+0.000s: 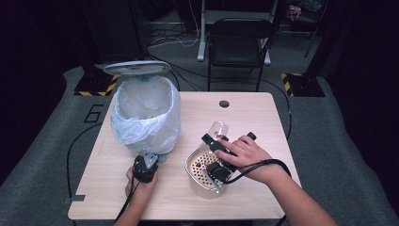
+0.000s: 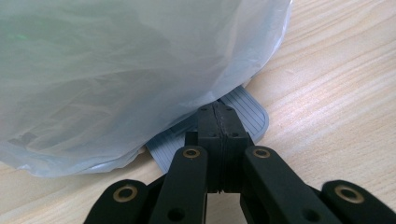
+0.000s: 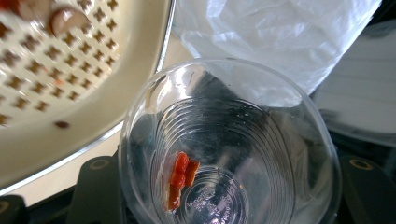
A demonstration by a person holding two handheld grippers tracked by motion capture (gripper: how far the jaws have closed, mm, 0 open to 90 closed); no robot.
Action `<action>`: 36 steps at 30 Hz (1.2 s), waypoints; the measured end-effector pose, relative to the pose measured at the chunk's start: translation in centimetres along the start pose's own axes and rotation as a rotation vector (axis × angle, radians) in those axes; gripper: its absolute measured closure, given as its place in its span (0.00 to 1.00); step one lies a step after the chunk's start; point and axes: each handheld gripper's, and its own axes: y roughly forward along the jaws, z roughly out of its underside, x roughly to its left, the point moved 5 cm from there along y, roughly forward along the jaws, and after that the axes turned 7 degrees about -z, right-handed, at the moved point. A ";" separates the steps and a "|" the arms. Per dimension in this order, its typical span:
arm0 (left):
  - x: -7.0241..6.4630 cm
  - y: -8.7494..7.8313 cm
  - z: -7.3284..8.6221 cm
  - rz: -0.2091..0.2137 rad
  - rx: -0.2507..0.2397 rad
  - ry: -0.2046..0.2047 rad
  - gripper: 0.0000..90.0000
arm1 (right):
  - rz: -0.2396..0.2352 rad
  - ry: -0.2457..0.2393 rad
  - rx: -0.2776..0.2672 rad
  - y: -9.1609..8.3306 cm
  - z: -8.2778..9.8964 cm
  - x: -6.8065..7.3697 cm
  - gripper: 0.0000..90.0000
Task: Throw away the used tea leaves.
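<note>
Holding state, per your two grippers:
Left gripper [image 1: 145, 167]: sat lower centre-left of the high view, your hand under it; jaws pressed together with nothing between them, tips resting on the bin's ribbed grey pedal [image 2: 247, 109].
Right gripper [image 1: 221, 157]: you had it centre-right of the high view, over the strainer; jaws pinching a clear plastic cup [image 3: 229, 144].
Cup: tipped on its side, mouth toward the top of the high view; in the right gripper view a small red scrap [image 3: 180, 179] stuck to its inner wall near the base.
Strainer [image 1: 197, 176]: cream, perforated, lower centre of the table [image 1: 254, 113]; a few dark and red bits lay inside.
Bin [image 1: 146, 113]: upper left of the table, white bag liner, lid [image 1: 136, 67] standing open behind it.
</note>
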 end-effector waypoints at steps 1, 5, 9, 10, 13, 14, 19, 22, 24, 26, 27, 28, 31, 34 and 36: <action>0.0 0.0 0.0 -0.002 -0.002 0.001 1.00 | 0.004 -0.045 -0.035 0.1 -0.2 -0.7 0.41; 0.0 0.0 0.0 0.000 0.004 0.009 1.00 | -0.067 0.047 -0.089 0.4 0.4 -0.9 0.41; -0.2 0.0 0.1 0.016 0.009 -0.013 1.00 | -0.104 0.138 -0.164 0.3 1.0 -1.4 0.41; -0.3 0.0 0.1 0.018 0.008 -0.027 1.00 | -0.102 0.115 -0.178 0.2 1.2 -2.2 0.41; -0.3 0.0 0.1 0.018 0.010 -0.027 1.00 | -0.124 0.324 -0.247 -0.1 1.2 -2.0 0.41; -0.3 0.0 0.1 0.018 0.010 -0.027 1.00 | -0.131 0.363 -0.274 -0.2 1.4 -2.1 0.41; -0.3 0.0 0.1 0.018 0.009 -0.027 1.00 | -0.212 0.629 -0.431 -0.3 2.7 -2.6 0.41; -0.3 0.0 0.1 0.018 0.009 -0.027 1.00 | -0.258 0.768 -0.508 -0.2 3.3 -2.8 0.41; -0.2 0.0 0.1 0.025 0.014 -0.025 1.00 | -0.278 0.842 -0.545 -0.2 3.7 -2.9 0.41; -0.2 0.0 0.1 0.024 0.014 -0.025 1.00 | -0.307 0.919 -0.593 -0.2 4.1 -3.1 0.41; -0.2 0.0 0.1 0.024 0.014 -0.026 1.00 | -0.325 0.955 -0.613 -0.2 4.3 -3.2 0.41; -0.2 0.0 0.1 0.024 0.013 -0.026 1.00 | -0.331 0.972 -0.628 -0.2 4.4 -3.3 0.41; -0.2 0.0 0.1 0.024 0.014 -0.025 1.00 | -0.381 1.100 -0.687 -0.3 4.7 -3.7 0.41; -0.2 0.0 0.1 0.025 0.014 -0.026 1.00 | -0.393 1.180 -0.734 -0.6 5.0 -4.4 0.41; -0.2 0.0 0.1 0.023 0.010 -0.027 1.00 | -0.384 1.227 -0.745 -0.6 5.2 -5.0 0.41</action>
